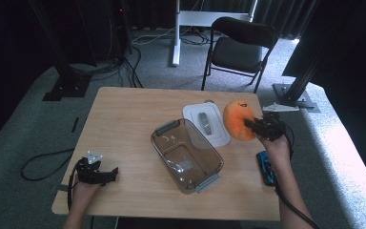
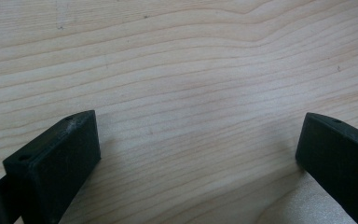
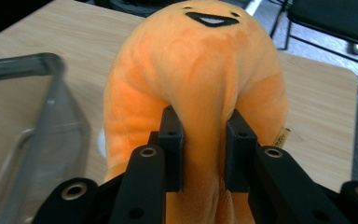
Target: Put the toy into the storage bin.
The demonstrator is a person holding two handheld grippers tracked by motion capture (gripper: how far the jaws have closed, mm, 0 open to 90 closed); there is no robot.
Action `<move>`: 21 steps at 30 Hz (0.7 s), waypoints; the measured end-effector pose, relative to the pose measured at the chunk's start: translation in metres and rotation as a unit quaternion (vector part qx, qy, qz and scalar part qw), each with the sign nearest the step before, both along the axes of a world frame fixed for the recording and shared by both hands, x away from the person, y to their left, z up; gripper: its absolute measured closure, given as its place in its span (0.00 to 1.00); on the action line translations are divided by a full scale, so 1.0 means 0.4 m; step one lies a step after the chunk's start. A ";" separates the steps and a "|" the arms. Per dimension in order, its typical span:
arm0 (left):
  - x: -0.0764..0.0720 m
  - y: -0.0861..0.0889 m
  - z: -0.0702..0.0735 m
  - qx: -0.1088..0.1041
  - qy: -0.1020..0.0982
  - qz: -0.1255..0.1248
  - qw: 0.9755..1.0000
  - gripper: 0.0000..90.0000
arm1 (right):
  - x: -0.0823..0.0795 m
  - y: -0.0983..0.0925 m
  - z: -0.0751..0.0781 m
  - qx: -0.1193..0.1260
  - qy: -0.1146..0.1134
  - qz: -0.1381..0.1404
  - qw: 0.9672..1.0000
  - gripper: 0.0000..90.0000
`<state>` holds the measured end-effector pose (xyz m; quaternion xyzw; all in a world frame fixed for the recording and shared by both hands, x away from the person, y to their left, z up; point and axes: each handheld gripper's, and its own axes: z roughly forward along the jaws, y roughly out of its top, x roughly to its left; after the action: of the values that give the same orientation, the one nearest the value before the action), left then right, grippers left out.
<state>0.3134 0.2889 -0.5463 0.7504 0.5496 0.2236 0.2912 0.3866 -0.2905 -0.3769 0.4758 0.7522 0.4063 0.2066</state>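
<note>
An orange plush toy with a small black mouth hangs at the right of the wooden table, with my right gripper shut on it. In the right gripper view the two black jaws pinch a fold of the orange plush toy at my right gripper. A clear plastic container stands open in the middle of the table, its white lid lying behind it. My left gripper rests near the table's front left corner, open over bare wood, as the left gripper view shows.
A blue and black object lies on the table near the right forearm. A black folding chair stands beyond the far edge, with black frame legs and cables on the grey carpet around it.
</note>
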 end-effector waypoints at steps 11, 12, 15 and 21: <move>0.000 0.000 0.000 0.000 0.000 0.000 1.000 0.00 | -0.060 0.075 0.055 0.012 -0.027 0.070 0.997 0.81; 0.000 0.000 0.000 0.000 0.000 0.000 1.000 0.00 | -0.060 0.075 0.055 0.012 -0.027 0.070 0.997 0.81; 0.000 0.000 0.000 0.000 0.001 0.000 1.000 0.00 | -0.075 0.101 0.061 0.021 -0.028 0.092 0.995 0.81; 0.000 0.000 0.000 -0.001 0.001 0.000 1.000 0.00 | -0.106 0.145 0.071 0.024 -0.035 0.129 0.991 0.81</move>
<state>0.3134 0.2887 -0.5462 0.7500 0.5504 0.2227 0.2915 0.3444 -0.2324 -0.3486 0.3649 0.7896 0.4642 0.1670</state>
